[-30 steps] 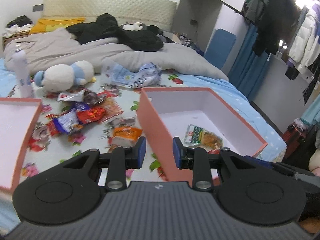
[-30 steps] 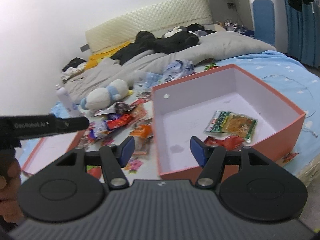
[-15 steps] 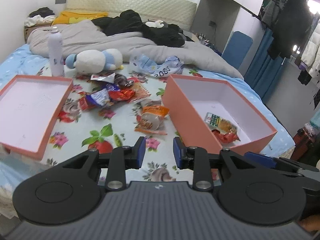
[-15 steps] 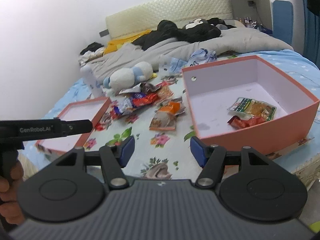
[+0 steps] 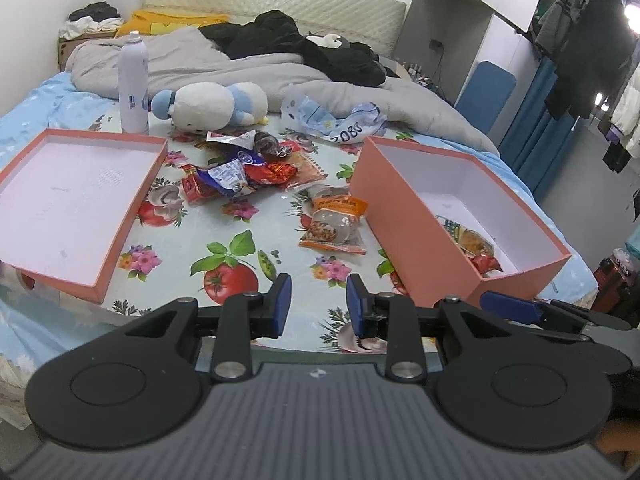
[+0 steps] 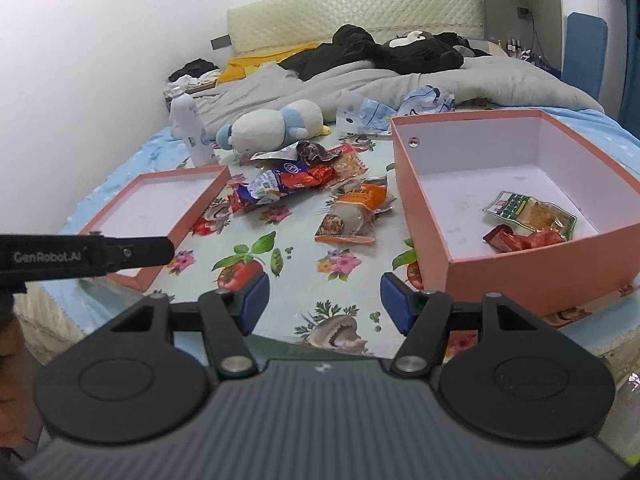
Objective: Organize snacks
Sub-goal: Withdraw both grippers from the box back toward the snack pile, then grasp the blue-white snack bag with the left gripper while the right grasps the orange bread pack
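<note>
Snacks (image 5: 256, 172) lie heaped mid-bed on a floral sheet (image 5: 180, 240), between a shallow lid (image 5: 132, 204) at the left edge and a deep box (image 5: 404, 216) toward the right edge. An orange packet (image 5: 336, 220) rests just beside the box; two more packets (image 6: 532, 220) sit inside it. Near the bed's front edge, the left gripper (image 5: 316, 304) hangs narrowly parted and empty, the right gripper (image 6: 322, 302) wider, also empty.

Both wrist fisheyes sit at the foot of the floral-sheeted bed (image 5: 240, 236), angled down toward the quilted cream headboard (image 6: 352, 12). Left view looks from farther left. Shared: deep salmon-pink cardboard box (image 5: 404, 216) (image 6: 424, 208), snack pile.
</note>
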{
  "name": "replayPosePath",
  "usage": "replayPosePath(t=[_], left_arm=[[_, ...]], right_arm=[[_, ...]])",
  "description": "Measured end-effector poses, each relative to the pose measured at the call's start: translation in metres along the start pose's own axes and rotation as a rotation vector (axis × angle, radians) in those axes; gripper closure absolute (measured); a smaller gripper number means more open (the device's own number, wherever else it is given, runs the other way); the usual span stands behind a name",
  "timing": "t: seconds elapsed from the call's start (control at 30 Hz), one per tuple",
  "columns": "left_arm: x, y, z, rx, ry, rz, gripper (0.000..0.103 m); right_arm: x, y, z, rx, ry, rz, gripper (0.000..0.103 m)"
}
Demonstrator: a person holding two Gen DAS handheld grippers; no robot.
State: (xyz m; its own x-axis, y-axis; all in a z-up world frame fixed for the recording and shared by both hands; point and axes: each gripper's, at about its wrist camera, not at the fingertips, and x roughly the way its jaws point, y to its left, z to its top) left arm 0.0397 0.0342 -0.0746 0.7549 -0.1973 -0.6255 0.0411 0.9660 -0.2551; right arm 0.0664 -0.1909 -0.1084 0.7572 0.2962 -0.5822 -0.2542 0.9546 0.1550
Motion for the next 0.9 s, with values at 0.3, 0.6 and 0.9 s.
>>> replayPosePath(t=[0.3, 0.6, 0.9], left_arm=[[0.037, 0.01, 0.021, 0.097, 0.014, 0.008, 0.052], [0.089, 0.035, 0.036, 0.098, 0.008, 0.049, 0.038], [0.157, 0.067, 0.057, 0.087, 0.029, 0.107, 0.038]], right_arm=[[0.03, 0.007, 0.004, 0.013, -0.021, -0.031, 0.039], [0.066, 0.015, 0.0, -0.006, -0.043, -0.074, 0.039], [0.121, 0.024, 0.009, -0.046, -0.073, -0.128, 0.039]])
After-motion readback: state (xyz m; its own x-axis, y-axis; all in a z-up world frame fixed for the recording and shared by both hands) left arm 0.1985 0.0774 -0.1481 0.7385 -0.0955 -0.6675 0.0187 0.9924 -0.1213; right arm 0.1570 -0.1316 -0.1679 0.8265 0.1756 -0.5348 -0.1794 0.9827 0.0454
